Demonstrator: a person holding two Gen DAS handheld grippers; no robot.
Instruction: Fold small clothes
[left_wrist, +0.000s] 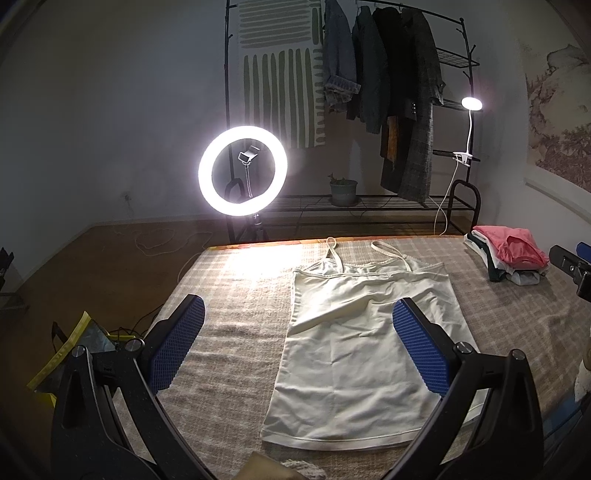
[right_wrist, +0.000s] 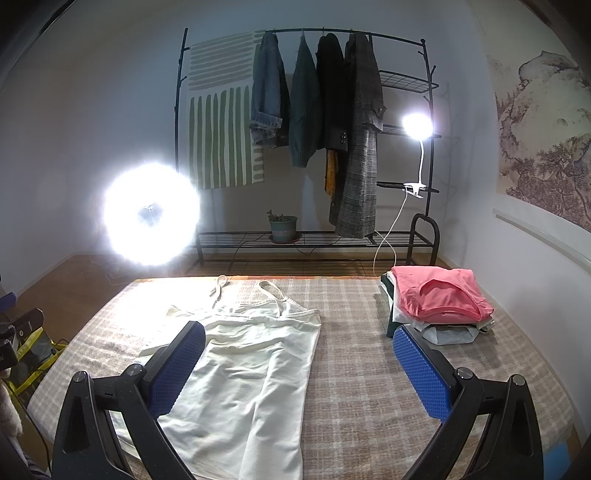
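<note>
A cream camisole (left_wrist: 354, 354) with thin straps lies flat on the checked table cover (left_wrist: 236, 295), straps toward the far edge. My left gripper (left_wrist: 297, 306) hovers open above its left half, nothing between the blue pads (left_wrist: 173, 350). In the right wrist view the same camisole (right_wrist: 251, 373) lies left of centre. My right gripper (right_wrist: 299, 332) is open above its right edge and the bare cover (right_wrist: 362, 369), holding nothing. The right gripper's tip (left_wrist: 569, 264) shows at the right edge of the left wrist view.
A stack of folded clothes topped by a pink garment (right_wrist: 439, 295) sits at the far right of the table. Beyond the far edge stand a bright ring light (left_wrist: 242, 170), a clothes rack with hanging coats (right_wrist: 332, 122), a clip lamp (right_wrist: 417, 125) and a potted plant (right_wrist: 282, 227). A yellow-trimmed bag (left_wrist: 74, 350) sits left.
</note>
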